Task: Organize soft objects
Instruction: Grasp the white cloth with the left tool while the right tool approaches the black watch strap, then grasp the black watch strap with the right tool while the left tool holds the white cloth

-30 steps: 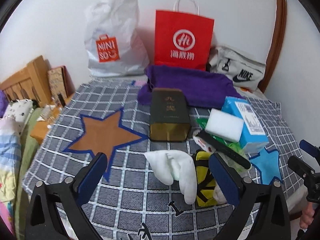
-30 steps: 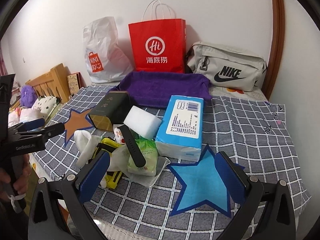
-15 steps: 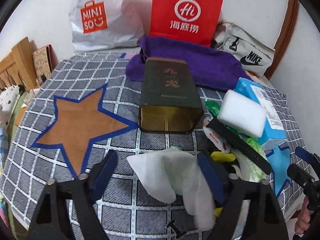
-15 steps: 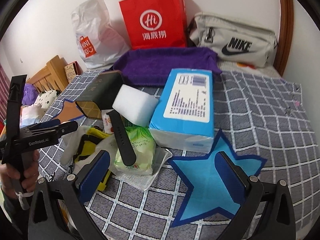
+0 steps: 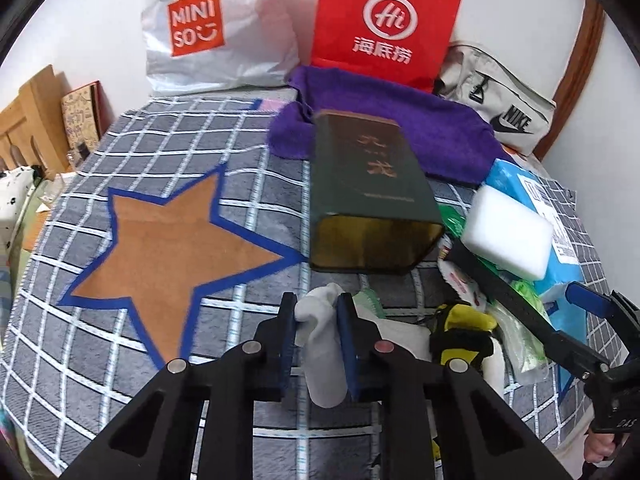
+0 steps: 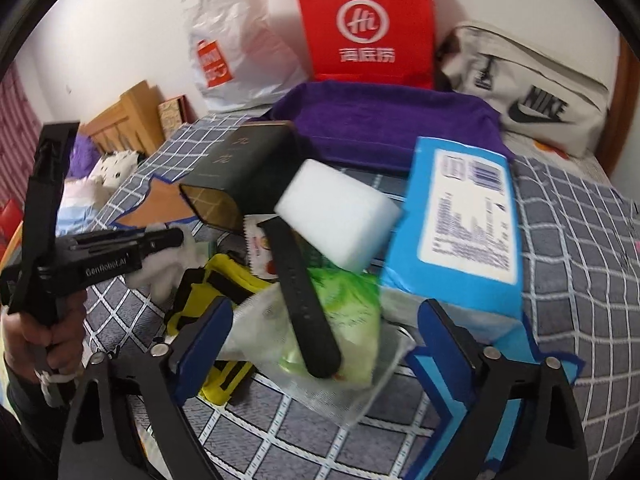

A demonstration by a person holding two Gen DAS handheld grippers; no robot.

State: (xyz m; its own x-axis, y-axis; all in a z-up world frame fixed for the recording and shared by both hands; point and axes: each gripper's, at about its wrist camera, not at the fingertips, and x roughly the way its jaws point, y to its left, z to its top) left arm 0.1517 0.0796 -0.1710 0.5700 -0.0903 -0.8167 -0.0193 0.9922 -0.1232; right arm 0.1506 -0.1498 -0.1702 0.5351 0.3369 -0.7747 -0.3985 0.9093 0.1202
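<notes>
My left gripper [image 5: 318,308] is shut on a white cloth [image 5: 322,340] that bulges between its blue pads, just in front of a dark green tin box [image 5: 368,184]. The cloth also shows in the right wrist view [image 6: 164,272], beside the left gripper [image 6: 176,236]. My right gripper [image 6: 324,320] is open over a pile: a green wet-wipe pack [image 6: 344,312], a black strap [image 6: 300,296], a yellow-black item [image 6: 216,280]. A white sponge block [image 6: 336,220] leans on a blue tissue pack [image 6: 464,216].
A purple towel [image 5: 400,120] lies behind the tin box. A red paper bag [image 5: 384,20], a white Miniso bag [image 5: 208,28] and a grey Nike bag [image 5: 500,108] stand along the wall. The checked blanket has an orange star [image 5: 168,236]. A wooden headboard [image 5: 24,116] is left.
My left gripper has moved forward and down and closed on the white cloth. My right gripper has moved in closer over the pile and stays open.
</notes>
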